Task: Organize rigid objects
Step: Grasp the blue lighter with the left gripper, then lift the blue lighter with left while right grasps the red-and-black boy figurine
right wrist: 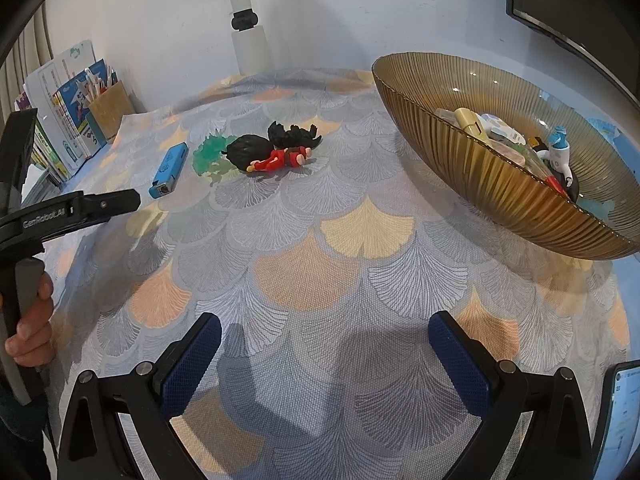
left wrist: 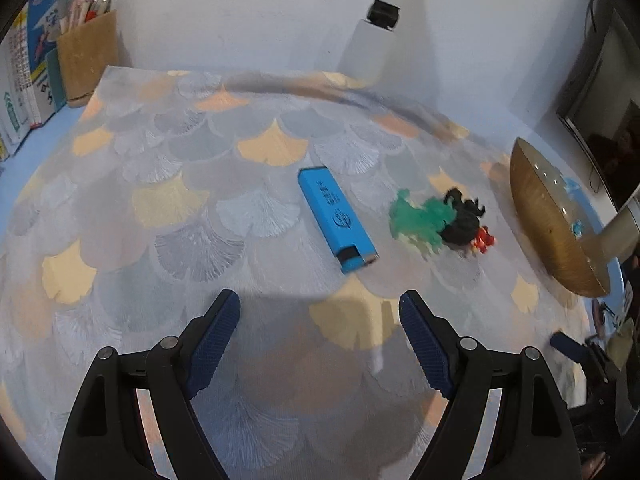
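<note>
Ahead of the left gripper, whose fingers stand wide apart and hold nothing, I see the blue lighter lying flat on the patterned cloth, slightly right of centre between the fingers and angled to their line. Further right of it lies the figurine on its side, touching a green piece. The right gripper is likewise spread and empty, with the amber bowl ahead and to its right, already holding several small items. I judge these risks: closing across the lighter's length rather than its narrow width lets it pivot and slip out; a low approach drags the cloth and shifts everything; the figurine's irregular shape can roll between the pads; a careless release strikes the bowl rim.
</note>
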Demonstrator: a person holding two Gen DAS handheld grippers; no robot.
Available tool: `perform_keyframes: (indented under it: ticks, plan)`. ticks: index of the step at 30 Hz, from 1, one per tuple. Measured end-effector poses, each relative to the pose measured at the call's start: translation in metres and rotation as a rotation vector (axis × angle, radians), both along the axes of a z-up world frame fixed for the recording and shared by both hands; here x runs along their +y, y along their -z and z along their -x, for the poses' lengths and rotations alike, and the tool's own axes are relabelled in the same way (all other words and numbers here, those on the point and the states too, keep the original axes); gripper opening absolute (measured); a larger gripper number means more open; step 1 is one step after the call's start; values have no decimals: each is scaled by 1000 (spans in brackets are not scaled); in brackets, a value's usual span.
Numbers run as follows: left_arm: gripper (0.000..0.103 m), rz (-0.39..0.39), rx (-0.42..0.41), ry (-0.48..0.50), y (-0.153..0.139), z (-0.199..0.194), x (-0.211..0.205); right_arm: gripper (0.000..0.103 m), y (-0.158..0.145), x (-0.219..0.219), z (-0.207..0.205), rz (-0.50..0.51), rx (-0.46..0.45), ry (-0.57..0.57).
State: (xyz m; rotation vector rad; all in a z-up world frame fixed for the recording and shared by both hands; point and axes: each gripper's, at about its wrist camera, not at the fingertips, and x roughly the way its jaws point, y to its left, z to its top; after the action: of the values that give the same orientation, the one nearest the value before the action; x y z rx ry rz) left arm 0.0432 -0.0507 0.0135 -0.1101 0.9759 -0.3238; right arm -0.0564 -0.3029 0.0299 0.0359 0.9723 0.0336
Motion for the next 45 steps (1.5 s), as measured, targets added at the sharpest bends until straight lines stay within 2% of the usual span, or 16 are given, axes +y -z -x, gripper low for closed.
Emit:
perform_keyframes:
  ticks: [7, 9, 11, 12, 13, 17, 19, 21, 25, 29, 33, 35, 36, 38, 42, 45]
  plan:
    - [78, -59, 8, -44, -1, -45, -34, 103, 1, 0, 0, 7, 2, -1]
    - [59, -125, -8, -50, 2, -58, -46, 103, 2, 0, 0, 9, 3, -2]
    - [30, -235, -59, -31, 3, -60, -60, 103, 2, 2, -1, 16, 5, -4]
    - [23, -238, -69, -13, 2, -59, -63, 103, 2, 3, -1, 18, 6, -6]
    - [22, -205, -59, 3, 1, -56, -61, 103, 3, 3, -2, 20, 7, -7]
    - [21, -188, -53, -5, -4, -35, -44, 103, 4, 7, -4, 34, 17, -29]
    - [21, -164, -45, -6, -6, -22, -31, 103, 5, 17, -7, 84, 76, -58]
    - [21, -133, -43, -17, -6, -8, -17, 103, -2, 30, -16, 34, 132, -110]
    - [21, -89, -83, -44, -3, 0, -2, 103, -21, 44, -58, -48, 78, -52]
    - [21, -40, -134, -71, -7, 0, 5, 101, -8, 52, -111, 30, 23, 11]
    - [21, -16, -136, -74, -6, -2, 9, 93, 9, 61, -138, 128, 14, -12]
    - [21, -1, -137, -71, -6, -1, 11, 92, 12, 59, -147, 111, -11, -29]
    - [21, 3, -136, -69, -6, -2, 11, 86, 13, 58, -151, 76, -3, -39]
    - [21, 5, -134, -65, -6, -2, 12, 70, 9, 58, -147, 60, -30, -56]
    - [21, -4, -142, -59, -6, -2, 10, 69, 7, 64, -124, 42, -13, -74]
    - [21, -5, -144, -59, -6, -1, 10, 69, 0, 57, -89, 31, 2, -9]
